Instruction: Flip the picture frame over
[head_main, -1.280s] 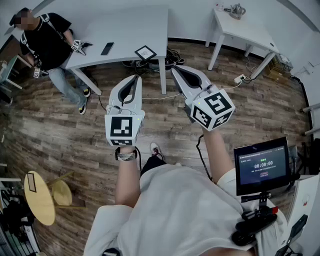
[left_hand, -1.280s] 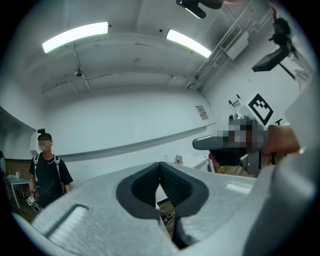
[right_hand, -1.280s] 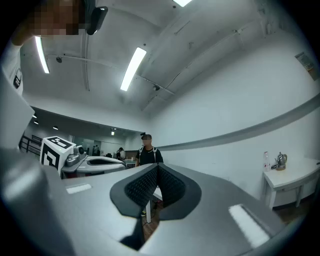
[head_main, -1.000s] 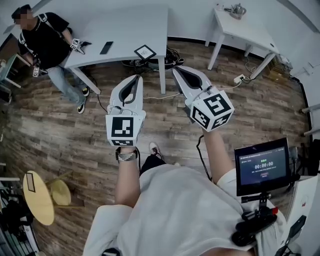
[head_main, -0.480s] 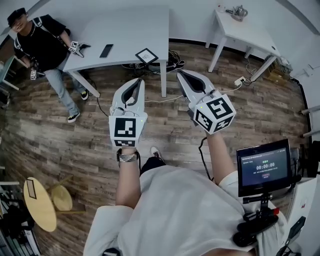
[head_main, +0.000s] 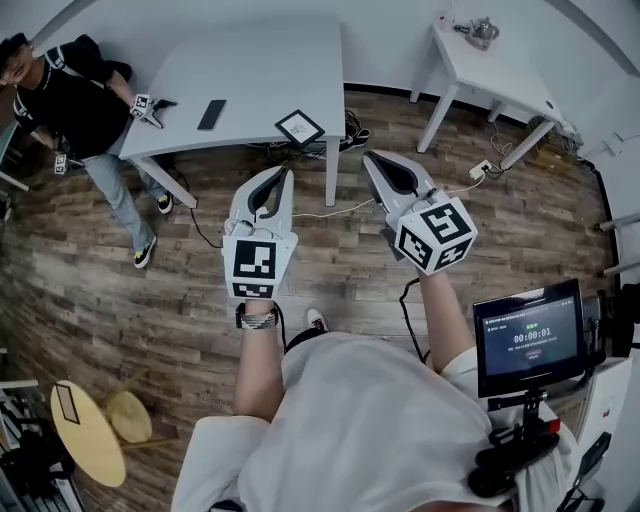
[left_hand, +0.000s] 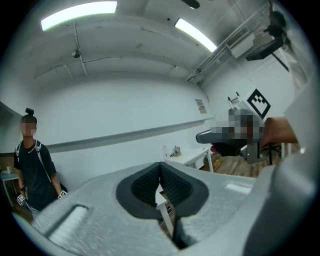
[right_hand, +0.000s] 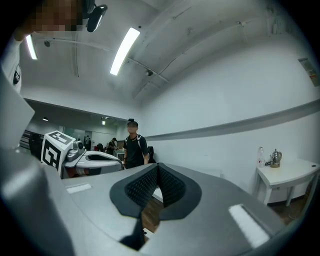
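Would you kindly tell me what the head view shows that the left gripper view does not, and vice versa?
Only the head view shows the picture frame lying on the grey table, a phone near it and a screen. Only the left gripper view shows the ceiling lights and the inner faces of the left gripper's fingers, shut with nothing between them. Both show the person in black, the small white table and the right gripper.

Your room evenly bright; overhead strip lights (left_hand: 80, 14) blown white. Shadows on wood floor (head_main: 100, 270) soft. Your gripper views bend hard at edges, corners black. Left gripper (left_hand: 160, 167) body near lens slightly soft.
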